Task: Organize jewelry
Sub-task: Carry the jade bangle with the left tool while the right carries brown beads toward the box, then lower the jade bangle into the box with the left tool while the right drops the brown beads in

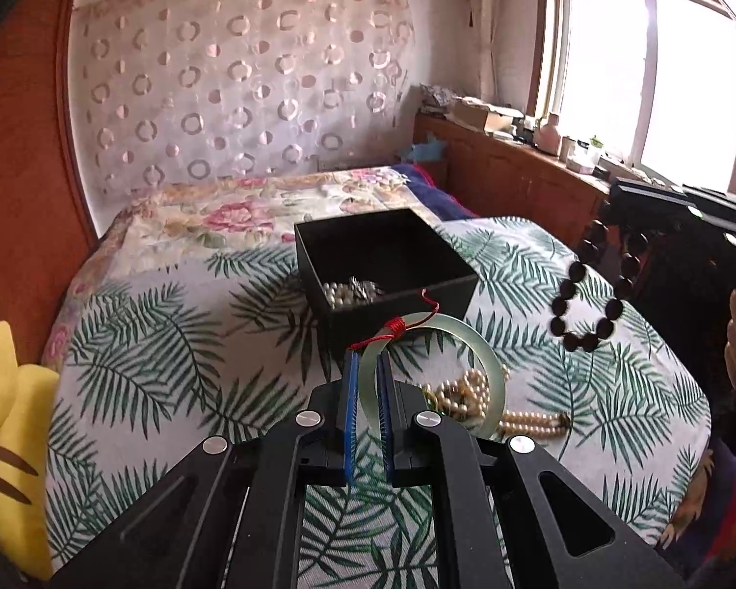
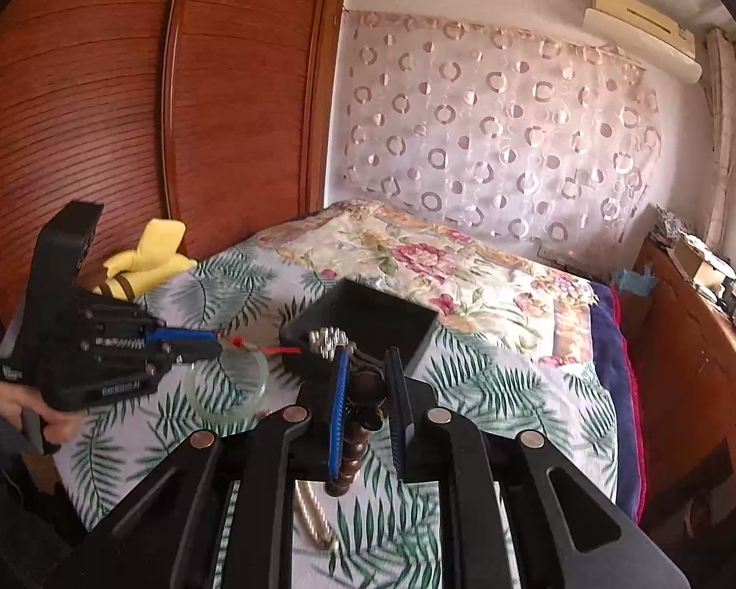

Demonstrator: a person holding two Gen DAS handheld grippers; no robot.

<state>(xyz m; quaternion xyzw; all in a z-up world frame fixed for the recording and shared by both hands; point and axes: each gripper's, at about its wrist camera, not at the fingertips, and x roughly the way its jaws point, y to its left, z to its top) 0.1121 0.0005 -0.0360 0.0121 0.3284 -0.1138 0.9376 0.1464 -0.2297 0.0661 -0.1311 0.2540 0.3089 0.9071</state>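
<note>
You are working over the bed [image 1: 181, 324], its palm-leaf cover filling both wrist views, with the open black box [image 1: 392, 265] sitting on it ahead of both tools.

Your left gripper [image 1: 366, 368] is angling downward toward the box, its blue-padded fingers [image 1: 352, 388] pinching the rim of the pale green jade bangle [image 1: 490, 358]. In the right wrist view that same gripper [image 2: 211, 341] is reaching in from the left, your hand [image 2: 29, 407] wrapping its handle, and the bangle [image 2: 230, 383] is hanging clear of the cover just short of the box [image 2: 368, 324]. White lettering is showing on the gripper body, but it is too blurred to read.

Your right gripper [image 2: 368, 383] is also tilting down, its jaws clamping a dark wooden bead bracelet [image 2: 363, 392]. In the left wrist view the bracelet [image 1: 589, 304] is dangling as a loop in the air to the right of the box.

A red knotted cord [image 1: 397, 331] is trailing from the bangle's top. A pearl strand [image 1: 471, 392] is lying on the cover beneath the bangle. Inside the box, more pearls [image 1: 336, 294] and a silvery piece [image 1: 363, 287] are resting in the near corner.
</note>
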